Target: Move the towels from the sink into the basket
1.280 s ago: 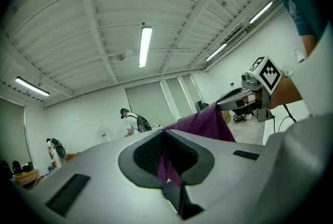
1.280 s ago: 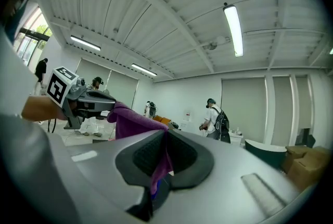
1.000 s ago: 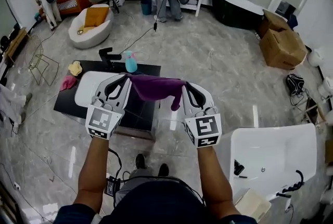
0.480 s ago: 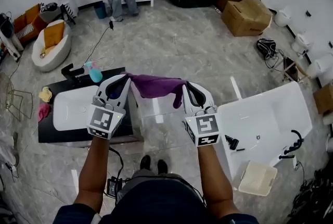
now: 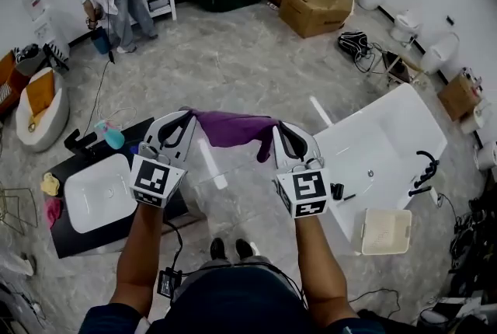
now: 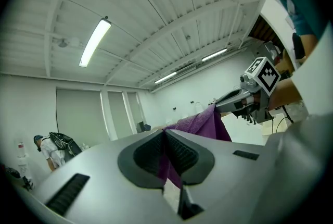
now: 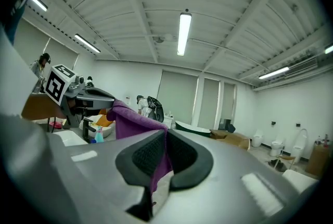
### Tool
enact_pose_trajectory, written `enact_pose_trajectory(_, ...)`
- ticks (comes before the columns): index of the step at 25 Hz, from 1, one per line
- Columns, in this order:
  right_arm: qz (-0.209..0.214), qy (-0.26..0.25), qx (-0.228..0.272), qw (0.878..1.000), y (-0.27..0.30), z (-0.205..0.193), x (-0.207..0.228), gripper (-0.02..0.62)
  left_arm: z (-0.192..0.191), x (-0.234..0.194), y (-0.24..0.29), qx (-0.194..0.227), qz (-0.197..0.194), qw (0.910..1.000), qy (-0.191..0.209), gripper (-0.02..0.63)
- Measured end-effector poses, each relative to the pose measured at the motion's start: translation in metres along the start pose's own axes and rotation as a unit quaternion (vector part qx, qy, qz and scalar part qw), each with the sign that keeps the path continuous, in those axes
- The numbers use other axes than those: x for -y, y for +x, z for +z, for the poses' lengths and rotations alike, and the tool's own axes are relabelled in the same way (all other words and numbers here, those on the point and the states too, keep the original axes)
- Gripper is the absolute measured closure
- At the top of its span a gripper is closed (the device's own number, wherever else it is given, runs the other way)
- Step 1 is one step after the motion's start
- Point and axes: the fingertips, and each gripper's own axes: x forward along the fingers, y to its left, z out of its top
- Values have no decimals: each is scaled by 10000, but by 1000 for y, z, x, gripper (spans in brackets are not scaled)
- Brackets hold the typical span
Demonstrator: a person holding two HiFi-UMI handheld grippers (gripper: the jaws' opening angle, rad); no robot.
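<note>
"Where is the purple towel (image 5: pixel 233 126)?"
"In the air above the floor. The black counter (image 5: pixel 78 241) with its white sink (image 5: pixel 99 193) is on the left and the cream basket (image 5: pixel 386 231) on the right. It touches neither."
"How does it look?"
"Plush and pulled fairly taut, with one corner drooping by the right tongs (image 5: pixel 276 127). Its long axis runs left to right."
"And the grip?"
"The left tongs (image 5: pixel 189 116) and the right tongs are each clamped on one end."
"Counts?"
"One sink, one basket, one purple towel and two tongs. Two small cloths lie beside the sink, a yellow cloth (image 5: pixel 50 184) and a pink cloth (image 5: pixel 53 210)."
</note>
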Motion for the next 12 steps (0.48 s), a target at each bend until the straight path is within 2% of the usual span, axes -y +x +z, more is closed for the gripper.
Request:
enact_pose_trajectory(7,-803,-32,-45,9968,-45,-3,25,572,17,36,19,360,-695,9969,57,592)
enact_pose_trajectory(12,-1466,-93,-204,9889,-97,-15,54,574,31,87,40,642,-1329,9890,35,592)
